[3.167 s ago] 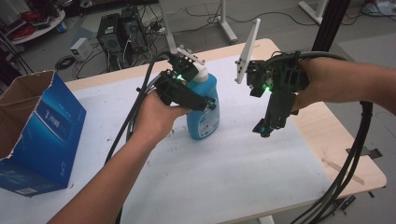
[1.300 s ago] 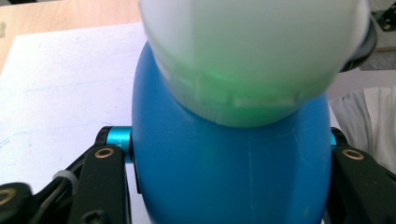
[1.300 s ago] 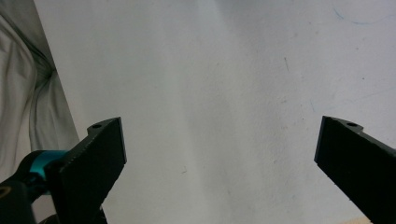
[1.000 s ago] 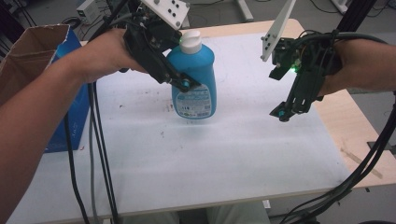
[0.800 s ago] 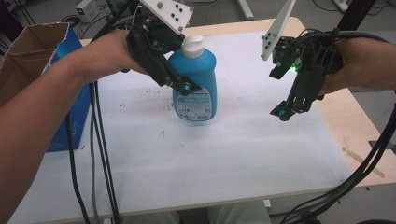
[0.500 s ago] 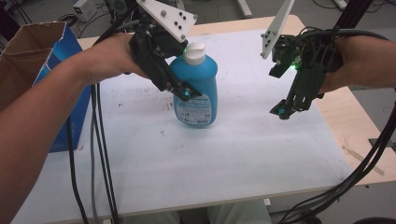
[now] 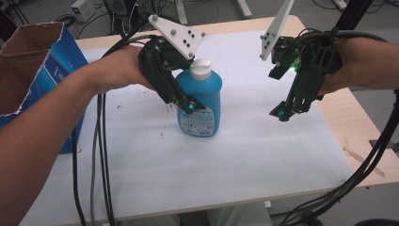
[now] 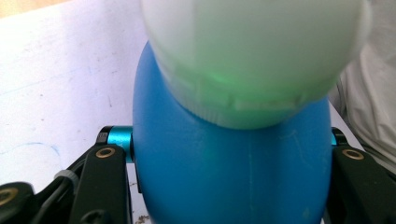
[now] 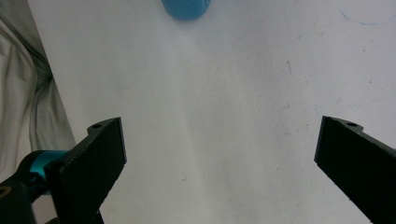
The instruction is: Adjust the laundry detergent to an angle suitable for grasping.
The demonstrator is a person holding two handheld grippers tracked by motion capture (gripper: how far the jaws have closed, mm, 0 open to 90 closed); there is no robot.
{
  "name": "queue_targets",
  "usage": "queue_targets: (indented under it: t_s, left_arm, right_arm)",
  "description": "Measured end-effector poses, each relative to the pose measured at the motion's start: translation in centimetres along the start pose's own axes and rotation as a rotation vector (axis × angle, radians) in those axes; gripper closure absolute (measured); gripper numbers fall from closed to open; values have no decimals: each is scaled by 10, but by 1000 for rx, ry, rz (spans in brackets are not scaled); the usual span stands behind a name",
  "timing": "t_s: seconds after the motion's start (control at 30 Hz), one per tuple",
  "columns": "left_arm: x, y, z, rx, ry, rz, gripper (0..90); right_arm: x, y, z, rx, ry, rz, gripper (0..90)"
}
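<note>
A blue bottle [image 7: 202, 110] with a white cap [image 7: 202, 69] is upright over the middle of the white table [image 7: 244, 174]. My left gripper [image 7: 195, 106] is shut on the bottle's body from its left side. In the left gripper view the black jaws press both sides of the bottle [image 8: 229, 182], just below the cap [image 8: 252, 56]. I cannot tell whether the bottle's base touches the table. My right gripper [image 7: 282, 113] hangs to the right of the bottle, apart from it and pointing down. Its jaws stand open in the right gripper [image 9: 219, 163] view, with bare table between them and the bottle [image 9: 186, 8] farther off.
An open blue cardboard box [image 7: 33, 70] stands at the table's left edge. Black cables [image 7: 101, 155] trail from the left hand over the front left of the table. The bare wooden edge [image 7: 357, 141] runs along the right side.
My left gripper has come down toward the table with the bottle still held. The right gripper has stayed where it was.
</note>
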State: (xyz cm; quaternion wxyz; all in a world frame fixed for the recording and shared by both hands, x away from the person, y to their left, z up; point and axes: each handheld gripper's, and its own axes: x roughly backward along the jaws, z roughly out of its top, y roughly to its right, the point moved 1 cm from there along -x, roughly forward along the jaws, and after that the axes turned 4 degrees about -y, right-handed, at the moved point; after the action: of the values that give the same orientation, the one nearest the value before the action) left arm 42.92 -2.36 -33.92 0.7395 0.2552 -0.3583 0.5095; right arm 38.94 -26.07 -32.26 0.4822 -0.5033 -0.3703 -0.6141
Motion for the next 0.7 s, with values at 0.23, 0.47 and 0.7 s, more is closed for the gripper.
queue_targets:
  t_s: [0.23, 0.47, 0.7]
  left_arm:
    - [-3, 2, 0, -12, -5, 2, 428]
    - [-2, 1, -2, -22, -16, -2, 427]
    - [-2, 1, -3, -8, -14, -4, 424]
  right_arm:
    - [0, 1, -1, -3, -3, 0, 14]
    - [0, 0, 0, -5, 2, 1, 14]
    - [0, 0, -1, -2, 4, 1, 14]
